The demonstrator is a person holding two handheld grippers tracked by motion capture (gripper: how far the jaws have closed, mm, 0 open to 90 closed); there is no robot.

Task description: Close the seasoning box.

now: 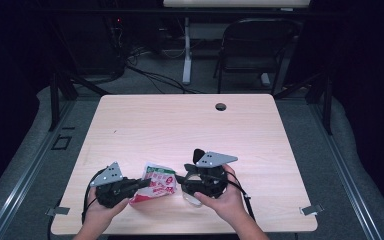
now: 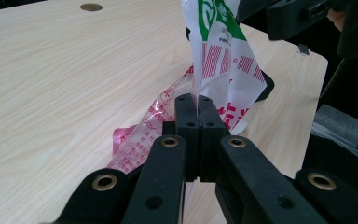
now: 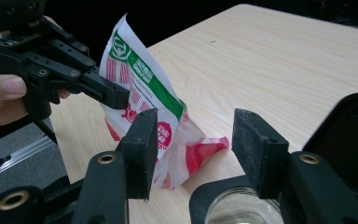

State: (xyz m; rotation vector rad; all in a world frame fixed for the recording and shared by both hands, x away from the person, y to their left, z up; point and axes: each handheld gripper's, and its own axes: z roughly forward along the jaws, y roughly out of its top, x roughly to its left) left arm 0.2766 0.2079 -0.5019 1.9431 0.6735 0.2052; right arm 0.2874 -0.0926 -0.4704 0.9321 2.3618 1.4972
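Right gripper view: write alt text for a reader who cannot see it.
The right gripper stands open before a red, green and white plastic bag, which the left gripper pinches upright over a wooden table. A glass jar sits below.

A crinkled white, red and green plastic packet (image 1: 156, 183) stands half-raised off the desk (image 1: 180, 125), its edge pinched

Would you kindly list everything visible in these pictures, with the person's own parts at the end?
plastic bag: one, white with red and green print, near table edge, between the grippers
glass jar: one, clear, beneath the right gripper
table: one, light wood, centre
folding chair: one, black, behind table
left gripper: one, black, shut on the bag
right gripper: one, black, open beside the bag
hands: two, holding the grippers
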